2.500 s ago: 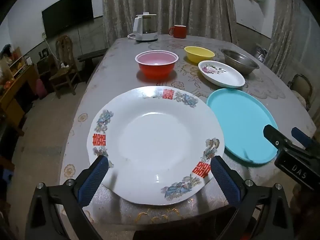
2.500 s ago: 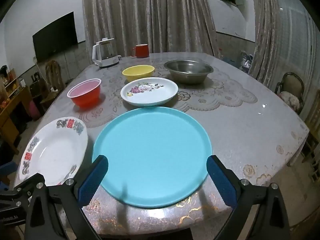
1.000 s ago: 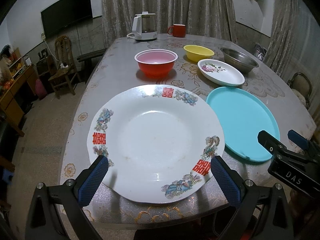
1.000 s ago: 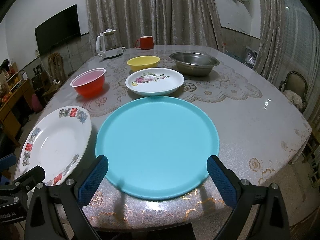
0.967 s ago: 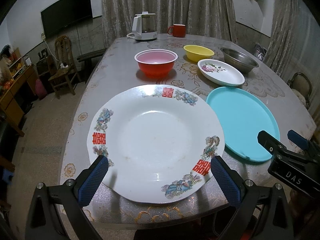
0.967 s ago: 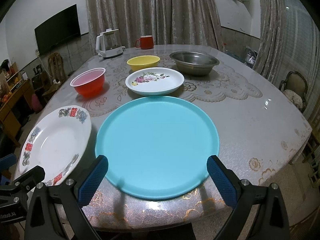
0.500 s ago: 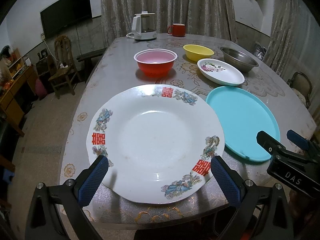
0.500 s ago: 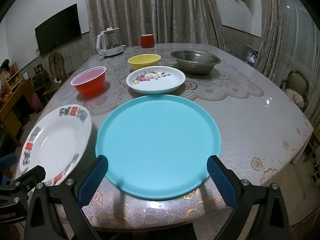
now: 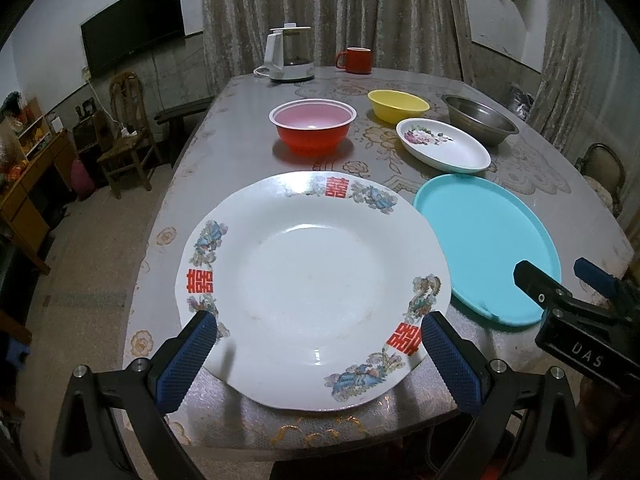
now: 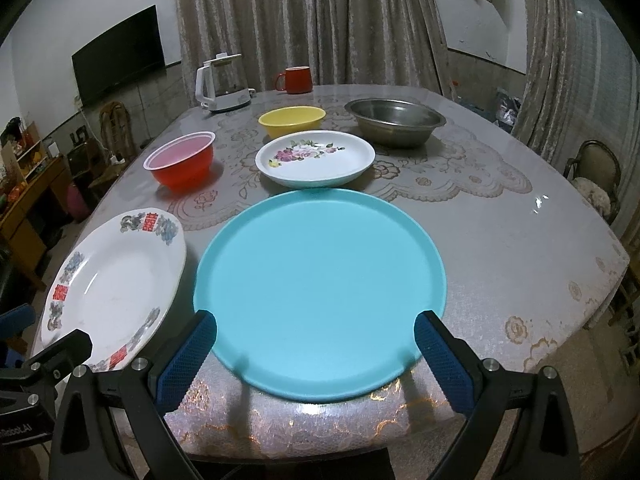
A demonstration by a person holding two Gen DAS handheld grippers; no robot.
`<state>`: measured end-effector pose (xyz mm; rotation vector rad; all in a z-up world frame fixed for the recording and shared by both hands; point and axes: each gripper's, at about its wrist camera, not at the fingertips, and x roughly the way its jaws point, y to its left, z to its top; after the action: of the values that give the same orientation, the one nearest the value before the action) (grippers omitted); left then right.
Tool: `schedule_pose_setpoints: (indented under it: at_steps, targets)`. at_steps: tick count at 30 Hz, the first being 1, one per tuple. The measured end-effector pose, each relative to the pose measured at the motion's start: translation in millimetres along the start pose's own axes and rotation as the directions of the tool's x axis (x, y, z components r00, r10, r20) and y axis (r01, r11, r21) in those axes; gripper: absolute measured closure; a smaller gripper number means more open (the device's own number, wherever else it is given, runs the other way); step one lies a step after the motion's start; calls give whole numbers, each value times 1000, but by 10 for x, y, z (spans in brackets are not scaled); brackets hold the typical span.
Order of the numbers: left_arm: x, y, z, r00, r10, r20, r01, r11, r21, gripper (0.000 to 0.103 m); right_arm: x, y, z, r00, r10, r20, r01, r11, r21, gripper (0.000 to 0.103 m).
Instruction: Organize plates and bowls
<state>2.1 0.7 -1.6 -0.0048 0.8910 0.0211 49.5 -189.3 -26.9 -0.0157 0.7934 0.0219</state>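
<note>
A big white plate (image 9: 312,280) with red characters and blue flowers lies at the table's near left edge; my left gripper (image 9: 318,354) stands open over its near rim, holding nothing. Beside it lies a round turquoise tray (image 10: 320,292), and my right gripper (image 10: 316,354) hangs open over that tray's near edge. Further back sit a red bowl (image 9: 312,126), a yellow bowl (image 9: 398,105), a flowered white dish (image 10: 316,158) and a steel basin (image 10: 394,120). The white plate (image 10: 114,284) also shows at the left of the right wrist view.
A white kettle (image 9: 288,56) and a red mug (image 9: 356,60) stand at the table's far end (image 9: 408,76). Chairs (image 9: 128,120) and wooden furniture line the room's left side; another chair (image 10: 596,180) stands to the right. The tablecloth's right part (image 10: 520,240) is bare.
Both grippers have drawn back and risen slightly from the table; the plates and bowls have not moved, and both grippers stay open.
</note>
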Motion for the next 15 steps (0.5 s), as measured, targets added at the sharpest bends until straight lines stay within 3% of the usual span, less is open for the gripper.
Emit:
schedule_pose_setpoints:
  at_steps: [15]
  targets:
    - [71, 97, 42, 1000, 17, -23, -17, 1000, -24, 0, -11, 13, 149, 997, 56, 45, -53, 996, -68, 2]
